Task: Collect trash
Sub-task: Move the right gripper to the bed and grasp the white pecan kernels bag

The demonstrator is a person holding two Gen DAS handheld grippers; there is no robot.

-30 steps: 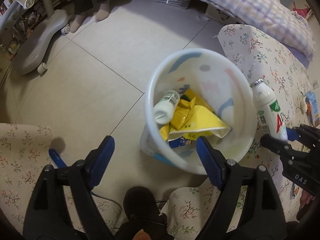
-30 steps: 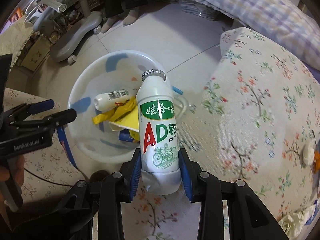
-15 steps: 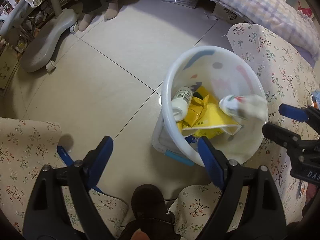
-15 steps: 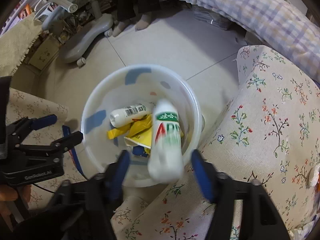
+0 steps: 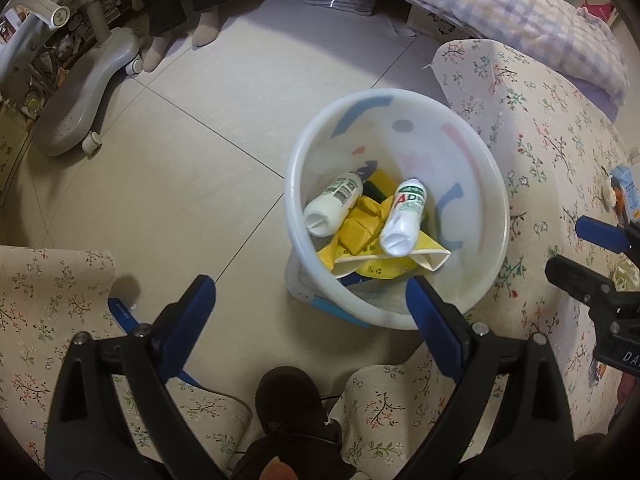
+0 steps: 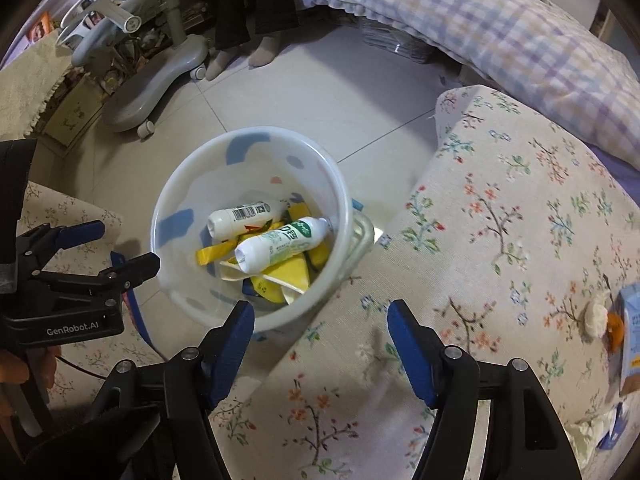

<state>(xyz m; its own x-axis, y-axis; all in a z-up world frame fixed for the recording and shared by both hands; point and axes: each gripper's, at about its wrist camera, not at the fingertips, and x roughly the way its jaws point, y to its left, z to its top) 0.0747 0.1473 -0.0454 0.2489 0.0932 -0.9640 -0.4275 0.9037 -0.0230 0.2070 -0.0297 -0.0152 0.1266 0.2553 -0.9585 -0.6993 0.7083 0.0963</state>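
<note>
Looking down past your left gripper (image 5: 310, 312), you see its jaws spread wide, just been opening, nothing between them. Right of it, the white bucket (image 5: 472, 152) on the tiled floor (image 5: 180, 168) holds two bottles (image 5: 402, 220) lying on yellow wrappers (image 5: 356, 236). Your right gripper (image 6: 320, 328) has parted too and stands empty above the flowered cloth (image 6: 500, 220). Only its view shows the blue carton (image 6: 632, 344) clearly at the far right; the left view catches just a corner of it.

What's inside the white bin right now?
Inside the white bin lie two white bottles on yellow wrappers. A dark blue scrap pokes out underneath; anything below is covered.
</note>
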